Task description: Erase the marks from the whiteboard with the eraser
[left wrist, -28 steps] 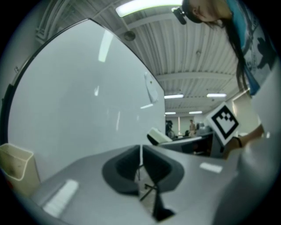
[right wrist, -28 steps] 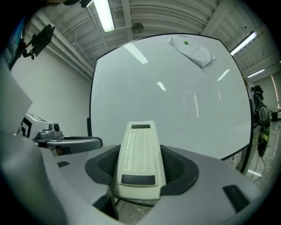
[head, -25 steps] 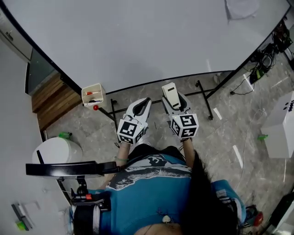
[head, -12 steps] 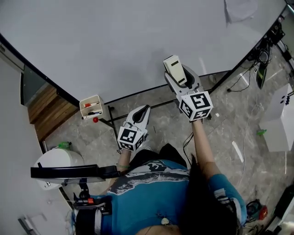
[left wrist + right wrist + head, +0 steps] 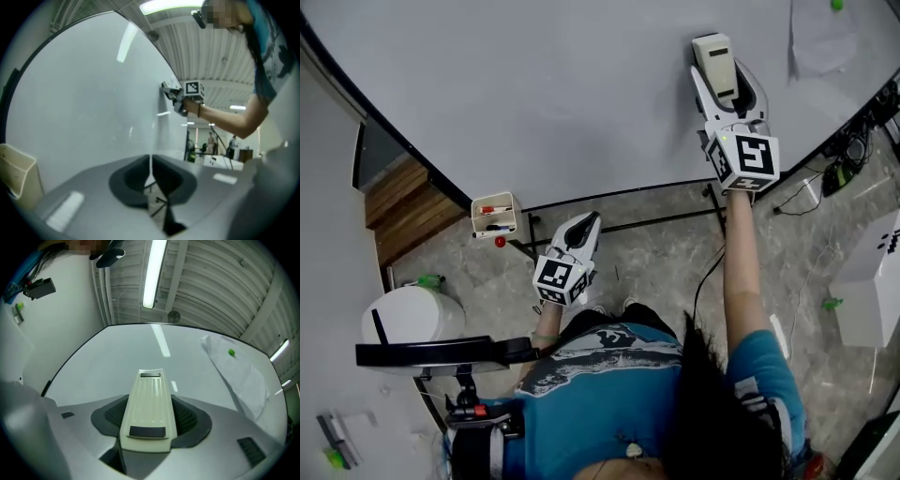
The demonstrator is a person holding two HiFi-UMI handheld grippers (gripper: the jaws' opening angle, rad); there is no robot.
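Cream eraser (image 5: 714, 58), head view: we see it has climbed from low by the body to 1 o'clock. It now lies over the whiteboard (image 5: 534, 84), clamped in the right gripper (image 5: 731, 94).
Meaning for the task: we judge that wiping is about to start, though we make out no marks on the board.
Right arm, head view: stretched almost straight toward 1 o'clock, with its marker cube facing us.
Left gripper (image 5: 584, 230), head view: it has stayed low, at 7 o'clock of the other gripper, below the board's edge and near the pen box (image 5: 494, 216).
Left gripper view: jaws pressed together on nothing. The board fills 10 o'clock; the right gripper shows at 1 o'clock by the board, and we cannot tell whether it touches.
Right gripper view: jaws partly apart, squeezing the eraser's sides as it points to 12 o'clock at the board. A paper sheet (image 5: 243, 376) with a green magnet (image 5: 231, 352) sits at 2 o'clock.
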